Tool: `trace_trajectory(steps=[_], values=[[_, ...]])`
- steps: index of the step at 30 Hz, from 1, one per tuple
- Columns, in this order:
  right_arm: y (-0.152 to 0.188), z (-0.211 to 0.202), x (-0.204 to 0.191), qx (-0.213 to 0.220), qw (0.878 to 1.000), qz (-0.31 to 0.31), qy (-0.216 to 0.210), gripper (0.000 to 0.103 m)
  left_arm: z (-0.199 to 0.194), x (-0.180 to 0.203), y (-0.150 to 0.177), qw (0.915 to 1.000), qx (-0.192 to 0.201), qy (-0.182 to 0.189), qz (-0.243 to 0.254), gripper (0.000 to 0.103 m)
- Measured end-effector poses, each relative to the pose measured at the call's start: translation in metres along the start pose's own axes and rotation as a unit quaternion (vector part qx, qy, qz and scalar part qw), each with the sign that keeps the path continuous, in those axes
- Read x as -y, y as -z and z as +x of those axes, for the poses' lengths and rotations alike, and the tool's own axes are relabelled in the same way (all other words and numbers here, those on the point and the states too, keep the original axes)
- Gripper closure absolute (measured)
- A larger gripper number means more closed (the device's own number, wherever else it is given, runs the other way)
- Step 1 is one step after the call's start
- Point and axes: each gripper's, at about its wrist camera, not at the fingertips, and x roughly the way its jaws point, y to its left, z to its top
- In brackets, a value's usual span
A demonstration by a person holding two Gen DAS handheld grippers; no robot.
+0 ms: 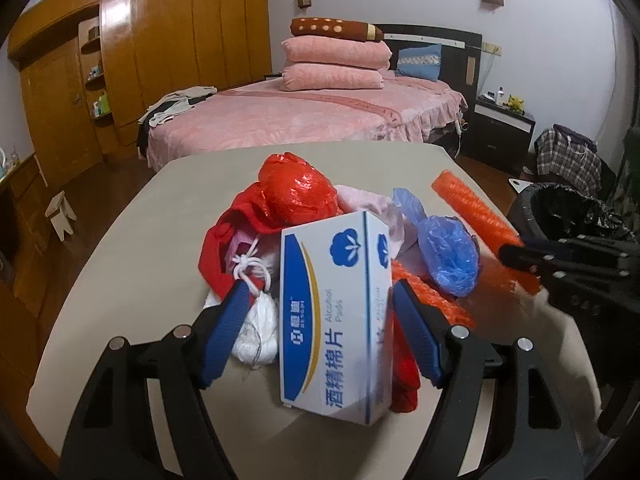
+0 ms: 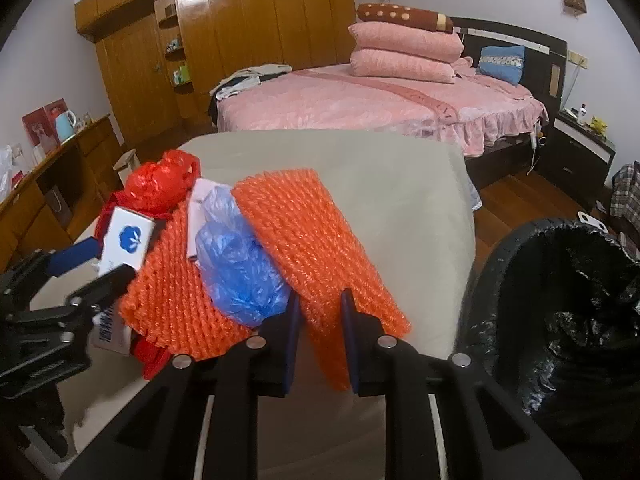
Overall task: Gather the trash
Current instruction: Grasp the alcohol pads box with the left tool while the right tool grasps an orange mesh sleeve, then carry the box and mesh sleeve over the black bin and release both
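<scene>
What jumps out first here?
A bright heap of trash on the table: a white-and-blue box between the left gripper fingers, and orange foam netting pinched by the right gripper. A black-lined bin stands at the right.

The table [image 2: 400, 216] looks matt and smooth. The orange net sleeve [image 2: 316, 240] is glossy foam mesh, the blue bag [image 2: 240, 268] thin crinkled plastic, the red bag [image 1: 300, 192] shiny plastic, and the alcohol-pad box [image 1: 332, 320] probably smooth printed cardboard.
</scene>
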Motion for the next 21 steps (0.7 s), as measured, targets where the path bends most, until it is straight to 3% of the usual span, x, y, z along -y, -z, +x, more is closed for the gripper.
trace_trajectory(steps=[7,10,15,21], values=[[-0.004,0.000,-0.001,0.001,1.000,-0.003,0.002,0.083,0.016,0.005,-0.002,0.9996,-0.017,0.024,0.005,0.031],[-0.005,-0.002,-0.002,0.003,1.000,-0.003,0.002,0.083,0.019,0.007,-0.001,0.9989,-0.027,0.038,0.000,0.044],[-0.006,-0.012,-0.003,0.014,1.000,-0.005,0.001,0.083,0.009,0.004,-0.001,0.9988,-0.020,0.043,-0.014,0.045],[-0.013,-0.025,-0.010,0.028,0.999,-0.016,-0.009,0.095,-0.012,-0.001,-0.013,0.9988,0.004,0.044,-0.022,0.045]])
